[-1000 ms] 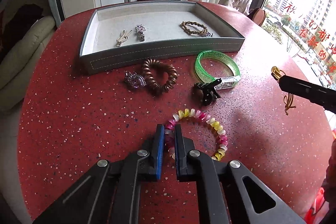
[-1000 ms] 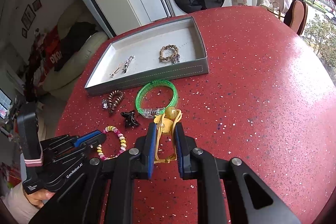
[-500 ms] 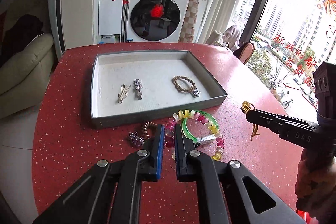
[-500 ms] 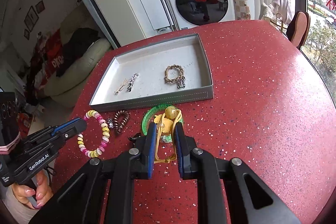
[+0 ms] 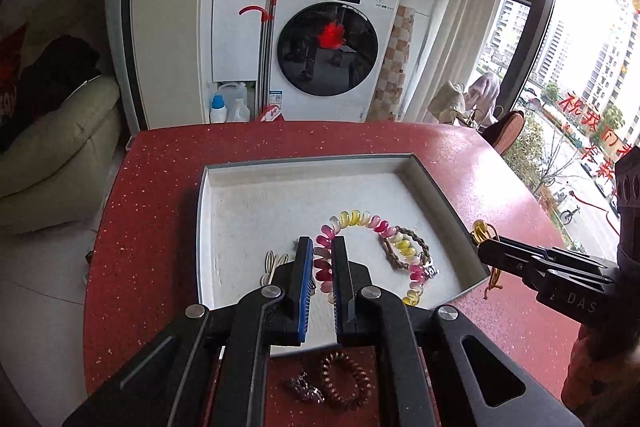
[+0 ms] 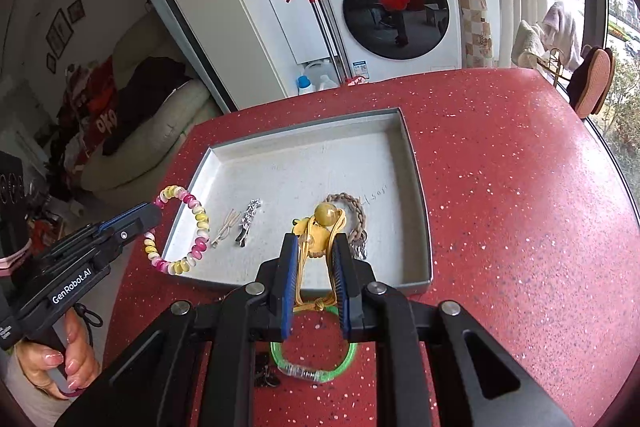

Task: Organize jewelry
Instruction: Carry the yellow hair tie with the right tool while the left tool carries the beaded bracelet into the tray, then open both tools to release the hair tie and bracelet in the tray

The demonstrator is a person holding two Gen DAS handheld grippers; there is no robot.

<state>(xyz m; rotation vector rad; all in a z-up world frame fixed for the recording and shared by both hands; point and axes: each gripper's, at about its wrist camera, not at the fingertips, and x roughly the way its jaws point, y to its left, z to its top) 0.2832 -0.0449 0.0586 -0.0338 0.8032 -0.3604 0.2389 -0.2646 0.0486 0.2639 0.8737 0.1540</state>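
My left gripper (image 5: 322,251) is shut on a pink, yellow and white bead bracelet (image 5: 372,223) and holds it above the grey tray (image 5: 304,159); the bracelet also shows in the right wrist view (image 6: 192,211), over the tray's left front corner. My right gripper (image 6: 314,247) is shut on a yellow cord ornament with a gold bead (image 6: 326,217) above the tray's (image 6: 418,187) front part; it also shows in the left wrist view (image 5: 482,231). Inside lie a braided brown bracelet (image 6: 356,211), a silver clip (image 6: 248,217) and a pale hairpin (image 6: 224,229).
On the red table in front of the tray lie a green bangle (image 6: 314,367), a dark clip (image 6: 266,379), a brown spiral hair tie (image 5: 346,379) and a small silver piece (image 5: 302,389). A washing machine (image 5: 328,47) and a sofa (image 5: 52,143) stand beyond the table.
Both grippers have lifted and moved forward over the tray, carrying the bead bracelet and the yellow ornament. The loose items on the table now sit below and behind them.
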